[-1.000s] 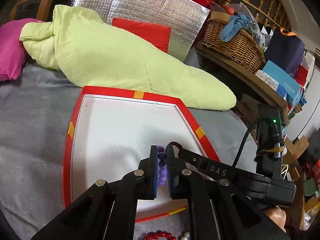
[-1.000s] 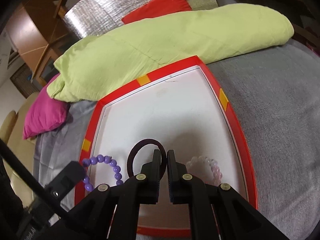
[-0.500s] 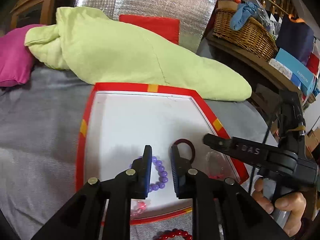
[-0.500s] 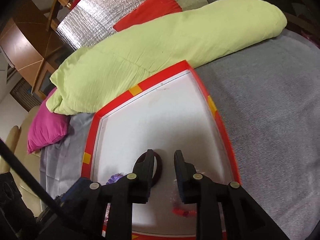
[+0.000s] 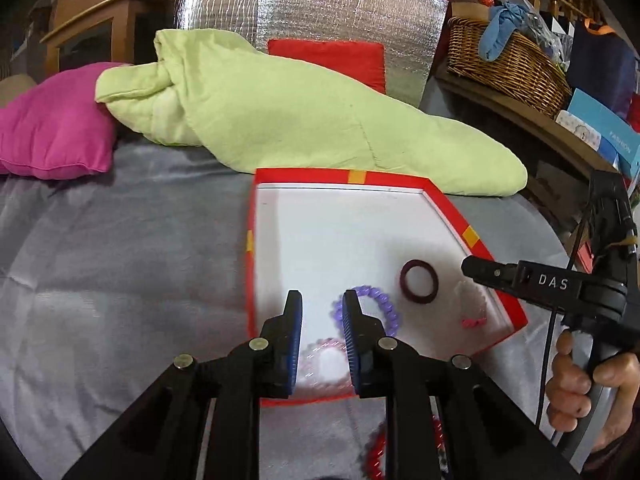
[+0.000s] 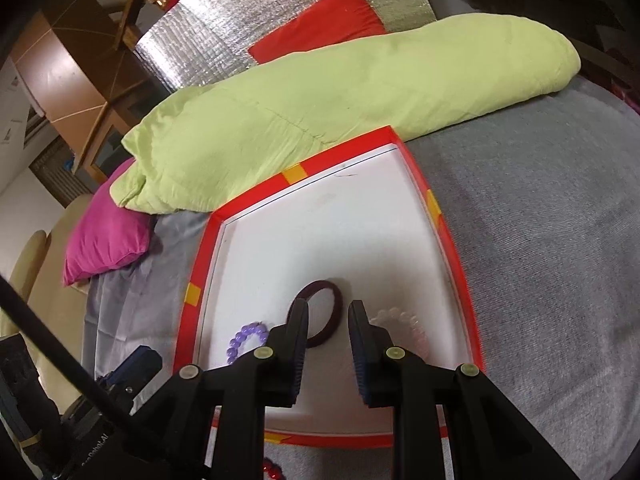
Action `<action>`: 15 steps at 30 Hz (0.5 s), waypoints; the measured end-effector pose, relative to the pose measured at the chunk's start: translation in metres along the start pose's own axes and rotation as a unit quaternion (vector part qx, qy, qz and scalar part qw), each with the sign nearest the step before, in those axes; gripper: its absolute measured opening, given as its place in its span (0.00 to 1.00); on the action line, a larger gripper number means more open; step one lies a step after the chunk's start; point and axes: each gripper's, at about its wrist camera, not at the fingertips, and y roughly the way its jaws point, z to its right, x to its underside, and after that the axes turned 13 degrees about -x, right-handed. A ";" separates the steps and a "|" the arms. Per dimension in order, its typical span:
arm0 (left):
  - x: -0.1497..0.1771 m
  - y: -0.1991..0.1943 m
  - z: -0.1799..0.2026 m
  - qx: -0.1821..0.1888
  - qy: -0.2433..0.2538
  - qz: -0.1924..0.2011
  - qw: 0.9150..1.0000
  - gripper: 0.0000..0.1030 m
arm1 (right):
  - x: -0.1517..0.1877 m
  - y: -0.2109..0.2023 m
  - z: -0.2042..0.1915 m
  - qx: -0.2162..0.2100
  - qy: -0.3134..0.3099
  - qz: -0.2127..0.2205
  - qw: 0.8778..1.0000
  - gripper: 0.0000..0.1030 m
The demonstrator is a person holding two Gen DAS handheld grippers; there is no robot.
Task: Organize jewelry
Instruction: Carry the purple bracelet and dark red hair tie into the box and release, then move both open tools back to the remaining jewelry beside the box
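Left tool hangs over the near end of the red-rimmed tray, fingers apart and gripping nothing. The purple bead bracelet lies flat on the white tray floor, just past and partly behind the left tool's right finger. Right tool is parted too, nothing between its pads, with the dark maroon ring lying on the tray straight ahead of its tips.

The left wrist view picks up a pale pink bracelet low between its fingers, a clear bracelet with a small pink bow by the tray's right wall, and red beads on the grey bed cover outside the tray; the person's right hand shows too. The right wrist view shows the clear bracelet beside its right finger and the green quilt touching the tray's far edge.

A second ago the left tool was clamped on the purple bracelet and the right on the maroon ring; both have let go and drawn back.
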 end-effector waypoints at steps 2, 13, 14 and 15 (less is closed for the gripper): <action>0.002 -0.003 -0.006 -0.008 0.004 0.000 1.000 0.20 | 0.003 0.000 -0.005 -0.001 -0.005 -0.001 1.000 0.23; 0.011 -0.018 -0.034 -0.034 0.002 0.004 0.999 0.20 | 0.015 0.005 -0.029 -0.009 -0.023 -0.011 1.000 0.23; 0.011 -0.018 -0.035 -0.036 0.001 0.003 0.999 0.20 | 0.016 0.006 -0.030 -0.008 -0.026 -0.013 1.000 0.23; 0.011 -0.019 -0.037 -0.037 0.000 0.003 0.999 0.20 | 0.017 0.006 -0.032 -0.008 -0.028 -0.014 0.999 0.23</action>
